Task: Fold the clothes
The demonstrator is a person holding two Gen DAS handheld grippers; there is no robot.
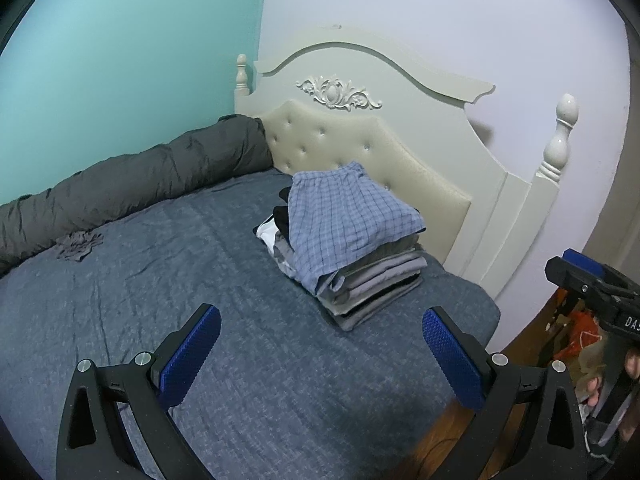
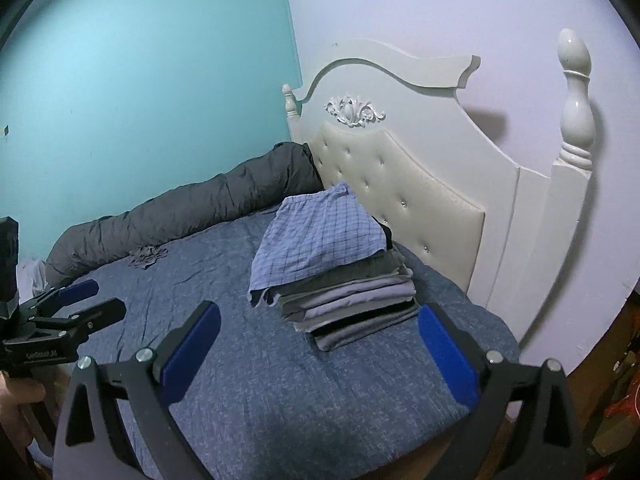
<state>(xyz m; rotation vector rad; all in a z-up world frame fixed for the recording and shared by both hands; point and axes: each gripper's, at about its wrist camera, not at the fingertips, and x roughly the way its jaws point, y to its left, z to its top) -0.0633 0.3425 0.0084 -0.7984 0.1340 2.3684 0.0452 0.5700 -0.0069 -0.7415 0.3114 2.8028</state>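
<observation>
At the left of the frame a rolled dark grey quilt lies along the teal wall, with a small crumpled grey garment just beside it on the blue bedspread. Lower centre, the left gripper hovers over the bedspread with its blue-padded fingers wide apart, holding nothing. Right of centre stands a stack of folded grey and black clothes, topped by a blue checked shirt, near the cream tufted headboard. The right gripper is likewise spread wide and empty.

Cream headboard (teal, lilac walls)
</observation>
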